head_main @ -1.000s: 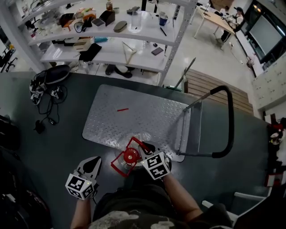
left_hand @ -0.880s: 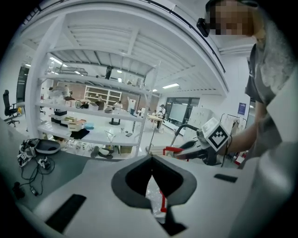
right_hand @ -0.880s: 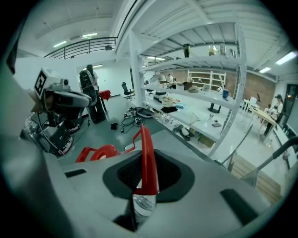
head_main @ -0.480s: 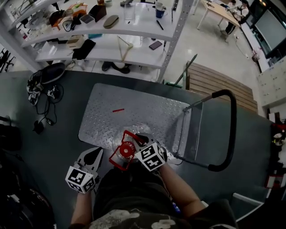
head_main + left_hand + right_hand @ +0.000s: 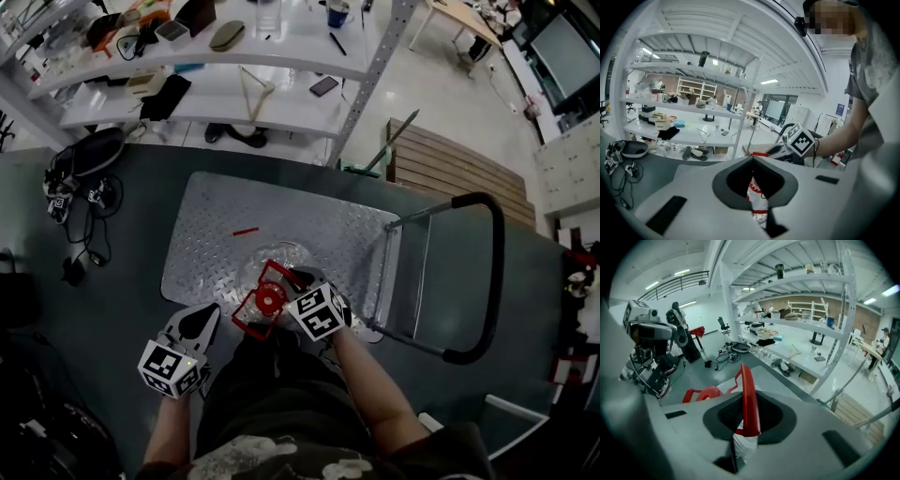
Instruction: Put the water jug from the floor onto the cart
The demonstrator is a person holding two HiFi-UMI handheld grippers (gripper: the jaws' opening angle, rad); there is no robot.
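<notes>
We are standing at the near edge of the cart (image 5: 225,211), looking steeply down as the water jug (image 5: 269,300) is arriving over its steel deck. The jug is sitting or hanging at the deck's 6 o'clock edge, red cap up. We cannot tell whether its base is bearing on the plate.

The right gripper (image 5: 301,283) is doing the carrying. Its fingers are clamped on the jug's red handle (image 5: 749,394), which is standing upright between them in the right gripper view. That grip is just beginning to loosen. In the head view the handle's long axis is running from 1 o'clock to 7 o'clock, and the jug's cap is lying at 8 o'clock of those fingers.

The left gripper (image 5: 199,319) is hovering off the deck at the jug's 8 o'clock, near but apart, with its fingers together on nothing. The jug's red-and-white label is showing beyond them.

We are judging the right hand the nearer by far. Open deck is stretching toward 12 o'clock, with the cart's push bar (image 5: 491,272) at 3 o'clock.
</notes>
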